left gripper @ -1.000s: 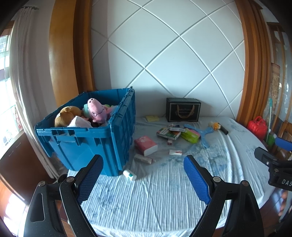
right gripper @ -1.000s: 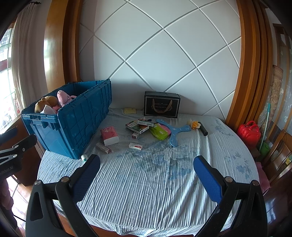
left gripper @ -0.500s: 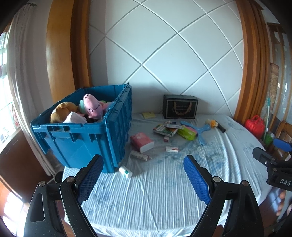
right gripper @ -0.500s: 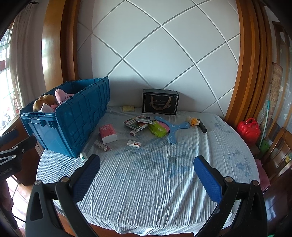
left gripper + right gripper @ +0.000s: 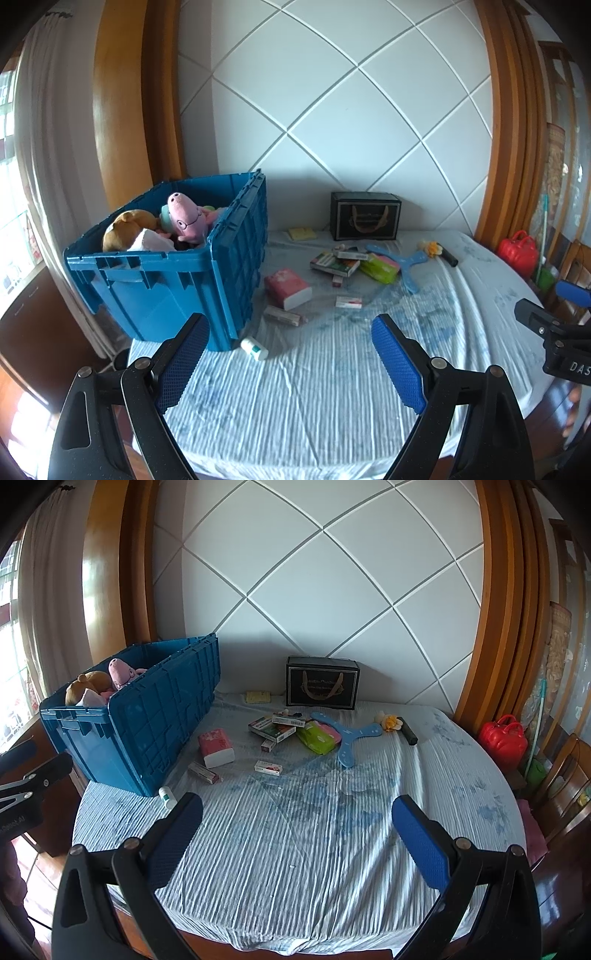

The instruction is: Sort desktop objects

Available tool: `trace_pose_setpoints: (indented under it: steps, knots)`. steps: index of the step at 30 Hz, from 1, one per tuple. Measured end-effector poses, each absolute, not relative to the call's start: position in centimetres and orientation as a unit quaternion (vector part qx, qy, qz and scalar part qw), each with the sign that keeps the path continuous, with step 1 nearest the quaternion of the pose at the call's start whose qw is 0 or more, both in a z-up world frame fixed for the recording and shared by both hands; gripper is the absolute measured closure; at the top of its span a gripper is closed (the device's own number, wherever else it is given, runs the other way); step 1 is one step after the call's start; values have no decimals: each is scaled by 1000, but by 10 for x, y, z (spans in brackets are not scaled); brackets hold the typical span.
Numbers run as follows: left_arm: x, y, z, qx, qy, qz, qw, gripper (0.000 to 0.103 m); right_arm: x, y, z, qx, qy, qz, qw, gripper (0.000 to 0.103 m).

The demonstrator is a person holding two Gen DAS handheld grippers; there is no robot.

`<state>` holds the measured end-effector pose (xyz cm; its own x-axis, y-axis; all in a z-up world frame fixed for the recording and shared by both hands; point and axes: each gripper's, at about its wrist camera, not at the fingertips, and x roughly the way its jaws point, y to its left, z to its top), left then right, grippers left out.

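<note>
1. Both the left gripper (image 5: 290, 345) and the right gripper (image 5: 297, 825) are held wide apart and empty above the near part of the worktop (image 5: 295, 849).
2. A broad bare stretch of striped cloth is seen between the grippers and the clutter.
3. The blue crate (image 5: 147, 716) is set at the left edge, with plush toys (image 5: 184, 221) inside.
4. Small boxes (image 5: 275, 727), a tissue pack (image 5: 216, 746) and a blue boomerang (image 5: 351, 738) are clustered mid-worktop, near the far wall.
5. A small white bottle (image 5: 254, 348) is laid just beside the crate's near corner.

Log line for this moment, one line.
left gripper: open, empty | right gripper: open, empty | crate: holds toys | boxes: on table
</note>
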<state>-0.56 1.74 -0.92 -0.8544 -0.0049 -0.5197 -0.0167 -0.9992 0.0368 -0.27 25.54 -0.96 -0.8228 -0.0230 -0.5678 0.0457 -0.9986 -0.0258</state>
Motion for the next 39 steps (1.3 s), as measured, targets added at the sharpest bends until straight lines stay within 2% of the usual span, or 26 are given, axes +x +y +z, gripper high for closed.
trace_pose_setpoints:
  steps: [9,20,26,39]
  knots:
    - [-15,13,-29,-300,8,953,-28,13,-13,270,-28,318,7,-948,30,0]
    - [-28,-4,-87,-364,-1,924,-114,13,-47,285,-76,358,-18,-930,84,0]
    - [-38,0,-116,-383,0,915,-128,13,-78,281,-108,395,-25,-912,103,0]
    - [-111,-4,-197,-422,-38,892,-161,13,-184,215,-155,425,59,-892,142,0]
